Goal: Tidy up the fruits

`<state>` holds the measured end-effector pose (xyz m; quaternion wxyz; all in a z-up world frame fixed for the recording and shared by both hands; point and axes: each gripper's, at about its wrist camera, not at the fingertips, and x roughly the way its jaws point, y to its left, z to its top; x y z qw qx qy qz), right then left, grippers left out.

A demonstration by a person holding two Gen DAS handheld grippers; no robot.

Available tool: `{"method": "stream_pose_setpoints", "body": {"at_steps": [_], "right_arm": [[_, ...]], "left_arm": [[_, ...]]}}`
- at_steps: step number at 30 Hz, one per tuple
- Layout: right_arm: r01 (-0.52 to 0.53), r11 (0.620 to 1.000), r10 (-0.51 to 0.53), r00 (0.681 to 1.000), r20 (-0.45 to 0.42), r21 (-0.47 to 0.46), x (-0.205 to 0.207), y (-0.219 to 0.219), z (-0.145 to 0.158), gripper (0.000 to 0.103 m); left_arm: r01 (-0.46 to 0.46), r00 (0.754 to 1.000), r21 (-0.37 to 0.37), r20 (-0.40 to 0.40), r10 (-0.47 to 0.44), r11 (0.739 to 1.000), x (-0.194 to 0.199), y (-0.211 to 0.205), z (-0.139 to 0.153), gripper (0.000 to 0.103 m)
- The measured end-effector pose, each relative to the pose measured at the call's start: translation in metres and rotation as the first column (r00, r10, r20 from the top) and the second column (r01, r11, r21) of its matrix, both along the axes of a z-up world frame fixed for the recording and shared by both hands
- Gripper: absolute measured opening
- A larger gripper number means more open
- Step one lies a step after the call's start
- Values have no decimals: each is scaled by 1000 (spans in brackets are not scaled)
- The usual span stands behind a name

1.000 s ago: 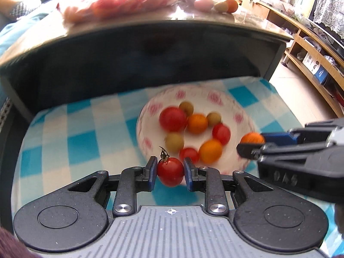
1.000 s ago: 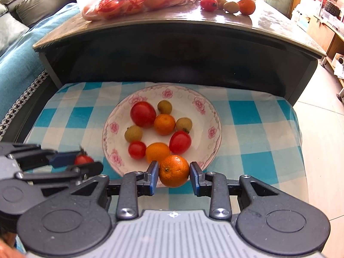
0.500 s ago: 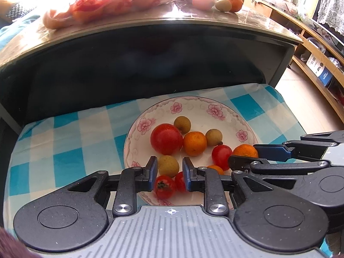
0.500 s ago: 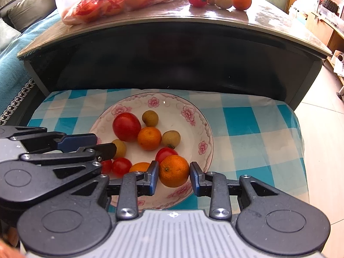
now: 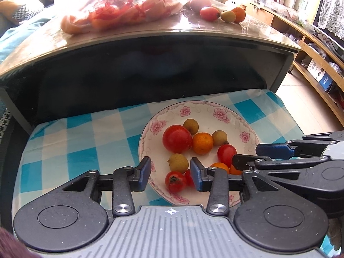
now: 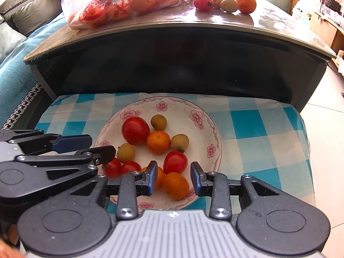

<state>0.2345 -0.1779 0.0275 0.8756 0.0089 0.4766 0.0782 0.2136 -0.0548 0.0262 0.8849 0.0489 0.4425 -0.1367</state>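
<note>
Release step at the flowered plate [image 6: 215, 137]: left gripper [image 5: 169, 173] and right gripper [image 6: 173, 179] are both gaping wide, holding nothing, small tomato [image 5: 175, 180] and orange [image 6: 175, 185] lying loose on the near rim, so both should be lifting straight clear.

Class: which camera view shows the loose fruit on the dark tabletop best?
The right wrist view: the loose fruit is sharp, so two red, two tan and one orange piece can be told apart. In the left wrist view the same group is smaller and partly washed out by glare.
</note>
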Motion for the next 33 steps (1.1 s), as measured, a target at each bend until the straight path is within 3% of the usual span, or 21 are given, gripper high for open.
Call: {"method": "stream_pose_setpoints", "body": {"at_steps": [13, 25, 33], "right_arm": [[10, 999, -9, 1000, 24, -41, -47, 13, 19, 41], [41, 999, -41, 999, 27, -7, -115, 19, 24, 42], [73, 997, -72, 997, 27, -8, -141, 14, 27, 43]], "left_arm": [[-14, 999, 0, 40, 14, 1000, -61, 21, 3, 66], [-37, 993, 9, 117, 36, 999, -115, 28, 17, 85], [-30, 988, 60, 153, 20, 998, -140, 20, 17, 85]]}}
